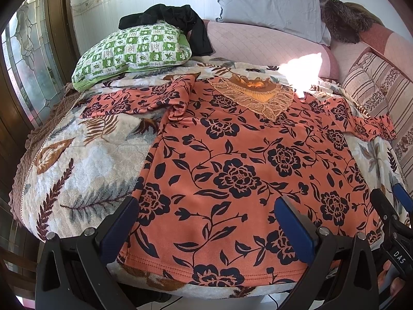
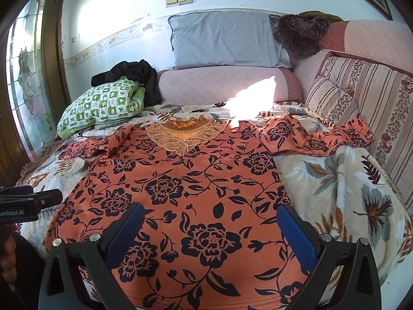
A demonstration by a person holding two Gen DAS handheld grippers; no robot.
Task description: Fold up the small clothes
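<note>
Orange floral top (image 1: 232,160) flat on blanket (image 1: 85,160), unfolded. Left gripper (image 1: 206,230), right gripper (image 2: 210,232) both wide apart, empty, near hem. Best: pinch hem corners evenly, fold toward far collar.

left gripper (image 1: 206,228) fingers spread wide, gripping nothing; right gripper (image 2: 210,232) likewise, alongside.

daylight fills both views, bright and a little cold. ahead of the grippers a sun patch (image 1: 300,73) is burned out to pure white on the pink cushion (image 2: 219,85) (no detail remains inside it). the stained-glass window (image 1: 25,67) at far left glows softly. shadows are soft. fisheye distortion bends the wall (image 2: 108,13) and the bed edges strongly, and black vignette closes the corners. the middle is sharp, the edges a bit smeared.
</note>
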